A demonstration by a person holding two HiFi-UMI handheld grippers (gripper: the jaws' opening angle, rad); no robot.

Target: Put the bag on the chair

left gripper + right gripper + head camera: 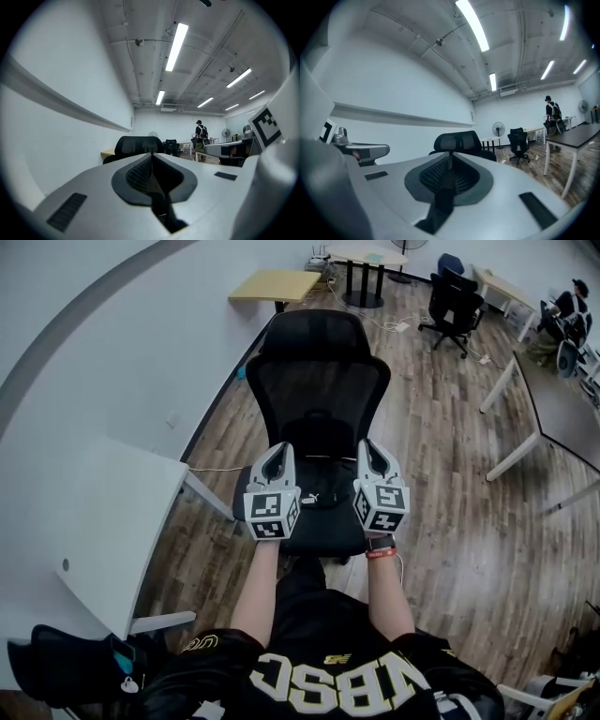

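**A:** What sat closest under your head camera?

**B:** My dark jersey (328, 681) with its pale lettering, then my two forearms reaching out. Past them, my left claw (278, 452) and right claw (372, 446) hung side by side over the seat of the black chair (323, 381), tips toward its backrest.

**A:** And the bag?

**B:** The bag (325, 497), black with a small white logo, lay on the seat, between the two claws from that angle. It was black on black, so I couldn't trace its edges or tell whether either claw touched it. A white bench (94, 512) stood to my left on the wooden floor (450, 484).

**A:** What did the left gripper view show?

**B:** My left claw (151, 159) was pressed together, pads meeting with nothing between them. Beyond the tips rose the chair's headrest (136, 145). Far off, a person (200, 133) stood under the strip lights (177, 40).

**A:** The right gripper view?

**B:** Much the same. My right claw (451, 159) was pressed together and empty, with the headrest (457, 139) behind its tips. My left claw's grey body showed at the left edge. Farther right stood a fan (498, 129), another office chair (518, 140) and a dark bench (576, 133).
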